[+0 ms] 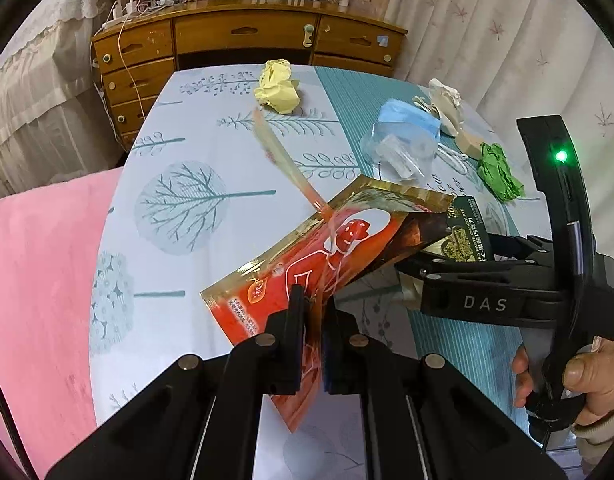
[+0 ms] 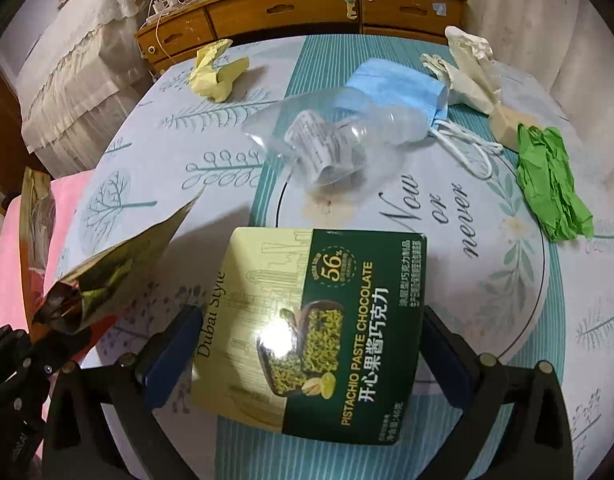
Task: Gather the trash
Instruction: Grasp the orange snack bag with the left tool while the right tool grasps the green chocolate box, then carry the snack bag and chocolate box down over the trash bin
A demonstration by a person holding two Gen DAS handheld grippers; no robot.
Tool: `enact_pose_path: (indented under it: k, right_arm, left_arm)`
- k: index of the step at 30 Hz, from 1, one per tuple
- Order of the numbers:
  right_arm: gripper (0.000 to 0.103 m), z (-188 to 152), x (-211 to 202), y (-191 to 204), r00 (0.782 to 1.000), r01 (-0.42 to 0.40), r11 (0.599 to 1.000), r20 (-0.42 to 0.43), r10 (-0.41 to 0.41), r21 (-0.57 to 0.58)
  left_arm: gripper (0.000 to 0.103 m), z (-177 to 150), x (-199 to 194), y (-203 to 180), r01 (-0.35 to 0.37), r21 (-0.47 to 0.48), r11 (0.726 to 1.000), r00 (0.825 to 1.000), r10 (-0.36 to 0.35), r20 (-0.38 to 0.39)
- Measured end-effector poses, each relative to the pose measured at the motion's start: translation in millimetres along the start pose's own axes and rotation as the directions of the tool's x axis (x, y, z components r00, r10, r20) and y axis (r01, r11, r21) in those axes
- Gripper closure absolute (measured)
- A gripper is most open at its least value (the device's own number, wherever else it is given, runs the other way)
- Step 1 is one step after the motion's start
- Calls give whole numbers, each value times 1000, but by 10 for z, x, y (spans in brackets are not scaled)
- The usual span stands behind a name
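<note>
My left gripper (image 1: 313, 308) is shut on the lower edge of a red and gold snack pouch (image 1: 307, 264), which it holds tilted above the table; a torn strip (image 1: 283, 160) sticks up from the pouch. From the right wrist view the pouch (image 2: 107, 280) shows its open gold mouth at the left. A green and cream pistachio chocolate box (image 2: 347, 280) lies between the wide-spread fingers of my right gripper (image 2: 311, 336), and I see no pad pressing on it. In the left wrist view the right gripper (image 1: 451, 256) reaches in from the right, its box (image 1: 463, 232) half behind the pouch.
On the patterned tablecloth (image 2: 507, 280) lie a crumpled yellow paper (image 2: 217, 74), a clear plastic bag (image 2: 327, 144), a blue face mask (image 2: 391, 84), cream wrappers (image 2: 471, 68) and a crumpled green paper (image 2: 551, 184). A wooden dresser (image 1: 247, 40) stands behind; a pink cushion (image 1: 39, 280) lies left.
</note>
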State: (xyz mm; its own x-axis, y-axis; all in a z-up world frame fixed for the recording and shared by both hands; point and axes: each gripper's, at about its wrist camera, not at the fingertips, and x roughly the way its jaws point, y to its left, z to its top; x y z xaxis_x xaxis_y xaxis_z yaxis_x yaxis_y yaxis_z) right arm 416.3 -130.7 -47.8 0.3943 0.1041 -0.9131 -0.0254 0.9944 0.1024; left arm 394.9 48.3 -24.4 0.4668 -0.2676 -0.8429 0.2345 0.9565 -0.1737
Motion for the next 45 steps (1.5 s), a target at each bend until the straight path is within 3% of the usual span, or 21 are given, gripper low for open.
enact_pose_path:
  k: [3, 9, 12, 18, 23, 31, 36, 40, 45]
  right_arm:
    - [0, -14, 11, 64, 1000, -2, 1000, -5, 2, -16]
    - [0, -49, 109, 232, 997, 79, 992, -2, -80, -101]
    - [0, -91, 59, 173, 998, 69, 995, -3, -69, -69]
    - [1, -392, -384, -65, 997, -37, 999, 61, 39, -31]
    - [1, -784, -850, -333, 982, -174, 985, 82, 172, 16]
    - [1, -1673, -1510, -453, 941, -317, 948, 126, 314, 3]
    - [1, -2461, -1788, -475, 917, -373, 927, 135, 376, -43]
    - [1, -3139, -1796, -433, 911, -383, 917, 118, 394, -111]
    - [1, -3723, -1589, -394, 909, -401, 906, 59, 412, -135]
  left_arm:
    - [98, -22, -12, -13, -3, -11, 1000, 1000, 3, -3]
    - [98, -62, -7, -75, -28, -5, 1000, 1000, 28, -8]
    - [98, -93, -30, -89, -21, -15, 1000, 1000, 21, -17]
    - [101, -265, -305, -229, -8, 6, 1000, 1000, 8, -15]
    - [101, -572, -653, -440, 17, 28, 999, 1000, -16, -12]
    - [101, -1484, -1259, -823, 72, 59, 996, 997, -73, 2]
    - [101, -2226, -1502, -1060, 106, 90, 990, 994, -107, 6]
    - [101, -2797, -1495, -1192, 135, 96, 986, 991, -132, -29]
    - [101, -3392, -1301, -1329, 162, 110, 981, 984, -153, -90]
